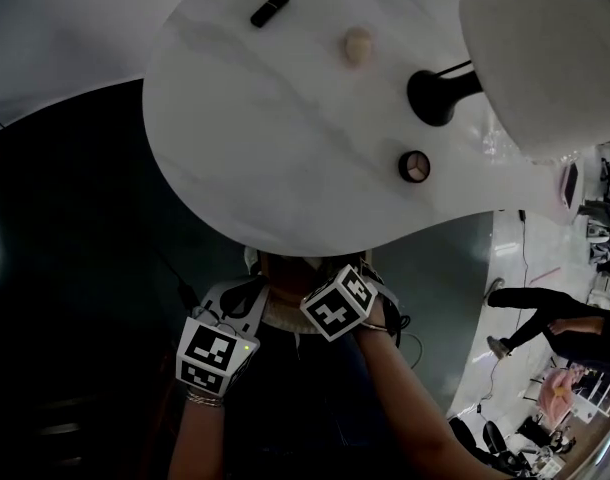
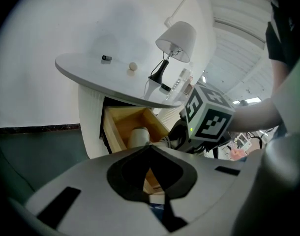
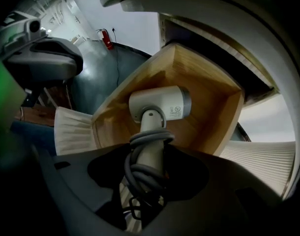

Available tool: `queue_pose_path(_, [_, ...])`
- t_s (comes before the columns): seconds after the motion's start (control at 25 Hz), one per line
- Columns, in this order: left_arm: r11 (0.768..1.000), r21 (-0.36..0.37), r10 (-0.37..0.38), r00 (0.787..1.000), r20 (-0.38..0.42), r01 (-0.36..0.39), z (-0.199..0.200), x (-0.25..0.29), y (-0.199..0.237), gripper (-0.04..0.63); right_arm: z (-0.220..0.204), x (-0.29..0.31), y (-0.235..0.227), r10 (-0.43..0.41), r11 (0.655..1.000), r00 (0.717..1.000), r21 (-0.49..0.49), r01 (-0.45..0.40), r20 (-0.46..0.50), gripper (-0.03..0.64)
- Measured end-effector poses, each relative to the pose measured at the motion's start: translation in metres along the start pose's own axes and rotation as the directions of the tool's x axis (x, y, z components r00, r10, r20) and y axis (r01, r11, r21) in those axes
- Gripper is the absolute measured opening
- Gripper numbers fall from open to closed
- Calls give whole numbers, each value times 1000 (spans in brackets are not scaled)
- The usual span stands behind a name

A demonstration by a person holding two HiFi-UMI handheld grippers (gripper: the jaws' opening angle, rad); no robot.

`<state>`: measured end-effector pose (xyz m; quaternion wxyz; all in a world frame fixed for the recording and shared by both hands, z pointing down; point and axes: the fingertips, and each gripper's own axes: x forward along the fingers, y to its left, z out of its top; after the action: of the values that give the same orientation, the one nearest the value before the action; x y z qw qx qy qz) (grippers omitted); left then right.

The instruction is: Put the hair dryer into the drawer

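Note:
The white hair dryer (image 3: 160,104) has its grey cord wound round the handle. My right gripper (image 3: 149,154) is shut on that handle and holds the dryer's head inside the open wooden drawer (image 3: 209,97). In the left gripper view the dryer (image 2: 138,135) shows in the drawer (image 2: 121,124) under the table, with the right gripper's marker cube (image 2: 206,114) beside it. My left gripper (image 2: 150,149) is shut on nothing, a little back from the drawer. In the head view both marker cubes, left (image 1: 217,353) and right (image 1: 340,303), sit below the table's edge, and the drawer is hidden.
The round white table top (image 1: 265,148) carries a lamp (image 1: 545,58) on a black base, a small black item (image 1: 270,8), a beige ball (image 1: 357,46) and a round compact (image 1: 415,166). A person (image 1: 545,318) walks on the light floor at right. The floor near me is dark.

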<state>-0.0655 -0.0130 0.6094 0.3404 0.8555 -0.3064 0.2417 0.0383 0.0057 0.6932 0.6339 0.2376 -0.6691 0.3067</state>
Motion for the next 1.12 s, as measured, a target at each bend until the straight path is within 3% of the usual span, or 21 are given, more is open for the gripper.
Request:
queue_pose_path(0.4, [1000, -4, -7, 1000, 8, 7, 0, -4, 3, 15, 7, 5, 1, -13, 999, 1000, -50, 13, 9, 221])
queue_pose_path(0.6, [1000, -3, -9, 1000, 4, 9, -2, -6, 4, 15, -4, -1, 5, -25, 997, 999, -72, 23, -32, 222])
queue_pose_path(0.88, [1000, -2, -21, 1000, 0, 21, 0, -4, 0, 15, -15, -30, 5, 4, 994, 1000, -110, -7, -29, 258])
queue_pose_path(1.12, [999, 7, -42, 999, -10, 42, -2, -1, -4, 15, -43, -27, 7, 51, 986, 992, -150, -68, -115, 239])
